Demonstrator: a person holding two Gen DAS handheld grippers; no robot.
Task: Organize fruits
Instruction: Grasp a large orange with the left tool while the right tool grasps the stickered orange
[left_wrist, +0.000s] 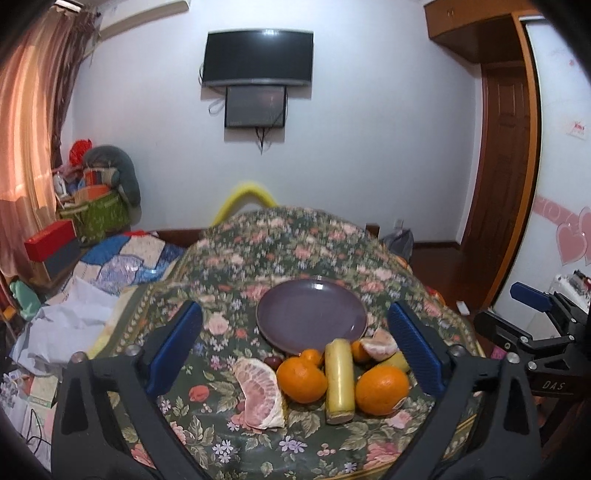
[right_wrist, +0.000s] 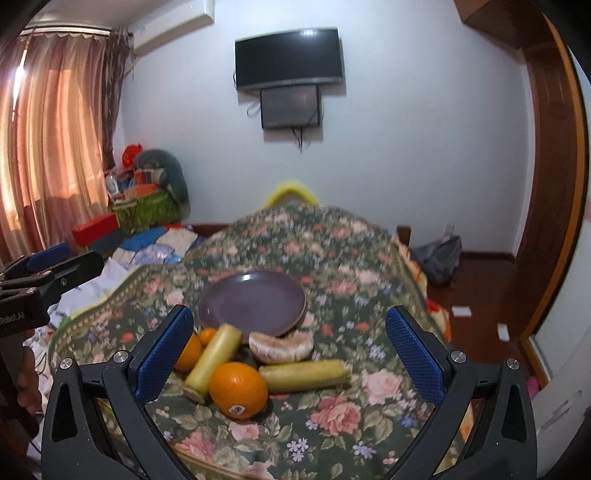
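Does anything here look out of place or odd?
Yes. The plate is bare, while the fruits lie loose on the cloth beside it. One pomelo piece lies apart from the pile; another touches the plate's rim.

At frame centre a purple plate (right_wrist: 253, 301) sits bare on the floral surface (right_wrist: 369, 387); just below it cluster an orange (right_wrist: 238, 389), pomelo segment (right_wrist: 280, 347) and two yellow-green sticks, between the right gripper (right_wrist: 290, 356) fingers, spread wide
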